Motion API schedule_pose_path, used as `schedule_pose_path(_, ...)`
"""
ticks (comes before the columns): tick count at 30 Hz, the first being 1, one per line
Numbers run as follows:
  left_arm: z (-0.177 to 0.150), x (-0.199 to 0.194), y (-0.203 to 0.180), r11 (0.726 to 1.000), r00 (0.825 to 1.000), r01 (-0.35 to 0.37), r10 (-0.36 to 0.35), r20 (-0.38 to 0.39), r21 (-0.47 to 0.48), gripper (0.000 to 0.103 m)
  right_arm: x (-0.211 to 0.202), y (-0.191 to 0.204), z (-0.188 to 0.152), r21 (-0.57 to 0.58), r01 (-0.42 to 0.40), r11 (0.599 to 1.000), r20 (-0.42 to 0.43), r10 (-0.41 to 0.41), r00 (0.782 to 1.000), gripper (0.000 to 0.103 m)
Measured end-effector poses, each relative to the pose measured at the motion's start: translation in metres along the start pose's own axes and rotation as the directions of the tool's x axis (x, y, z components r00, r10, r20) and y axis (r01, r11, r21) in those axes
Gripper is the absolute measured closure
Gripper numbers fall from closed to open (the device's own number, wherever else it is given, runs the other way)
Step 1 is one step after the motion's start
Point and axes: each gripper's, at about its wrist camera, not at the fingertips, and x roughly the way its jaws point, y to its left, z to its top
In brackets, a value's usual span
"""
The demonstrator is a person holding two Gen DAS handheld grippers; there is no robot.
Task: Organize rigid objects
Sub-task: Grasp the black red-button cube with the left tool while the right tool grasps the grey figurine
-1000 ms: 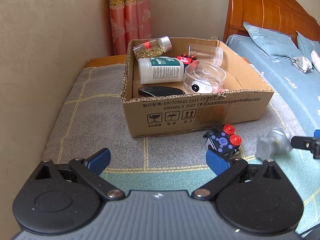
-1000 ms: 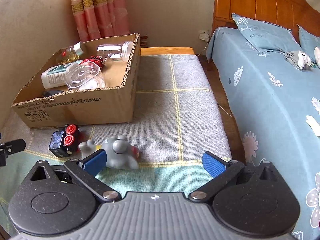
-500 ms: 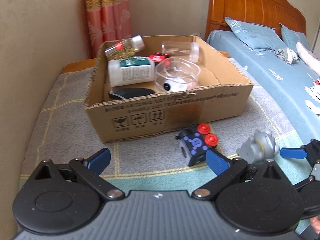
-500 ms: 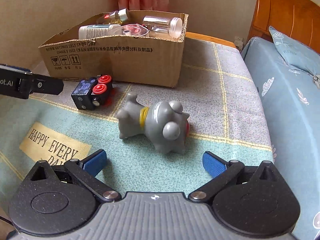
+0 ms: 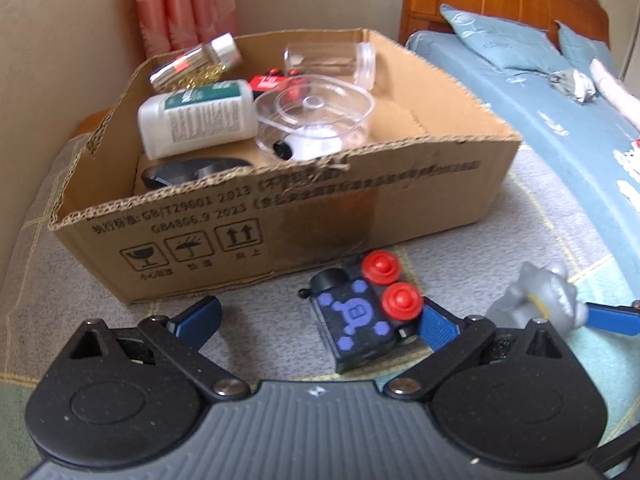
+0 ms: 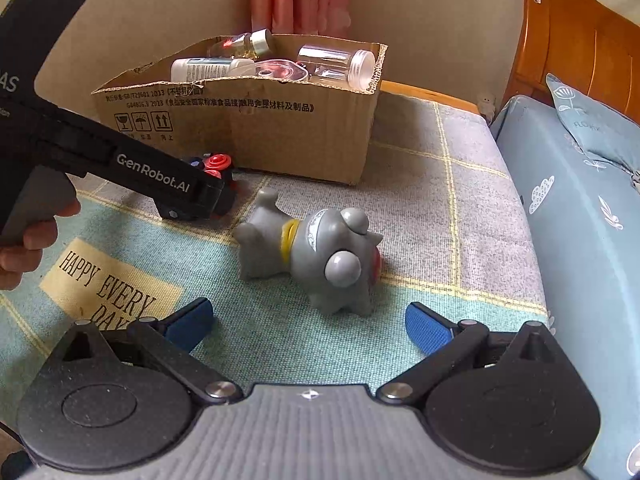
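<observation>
**Ana:** Bedroom scene, grey-and-teal checked blanket over the low desk (image 6: 460, 200), and both tools have closed right in over the last second. Left gripper (image 5: 316, 320) first: its blue fingers (image 5: 436, 326) are spread wide, and the black toy cube with purple markings and two red buttons (image 5: 360, 312) now sits between them, hard up against the right-hand pad. A second ago it lay well ahead of that pad.

**Ben:** Pinching it yet?

**Ana:** No, the other pad is well apart from it, so nothing is gripped. I'd call it lined up, waiting on the squeeze.

**Ben:** And the right gripper (image 6: 310, 322)?

**Ana:** Same story: fingers splayed, holding nothing. It has swung down toward the grey rubbery dog figure with a yellow collar (image 6: 308, 256), which lies on its side just ahead of the pads, not between them. It needs a little more reach.

**Ben:** Further out?

**Ana:** Just behind both toys, the open brown cardboard box (image 5: 280, 216), already holding a white bottle with a green label (image 5: 196, 120), a clear round plastic container (image 5: 316, 116), a clear jar lying down (image 5: 332, 60) and a small glass bottle with gold contents (image 5: 196, 66). A blue bed (image 6: 580, 208) runs along the right.

**Ben:** So what does it mean?

**Ana:** Two toys remain outside the box, each now has a gripper on it, and the drop looks short.
</observation>
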Motion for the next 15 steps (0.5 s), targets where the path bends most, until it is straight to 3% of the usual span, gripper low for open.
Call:
schedule_pose_path(5,-0.01,-0.006,0.019,0.999,1.0,0.008,-0.008,0.001,-0.042,0.002,0.0,0.0,0.0,-0.001,-0.001,1.0,0.001,0.001,1.0,0.0)
schedule_pose_path(9,-0.021,-0.011,0.032,1.0,1.0,-0.021,0.021,0.008,-0.013,0.001,0.0,0.0,0.0,-0.001,0.0,1.0,0.001,0.0,1.0,0.0)
schedule_pose_path(15,-0.021,-0.012,0.03,1.0,0.999,-0.001,0.001,0.033,0.006,0.001,0.0,0.0,-0.001,-0.001,-0.001,1.0,0.007,0.001,1.0,0.0)
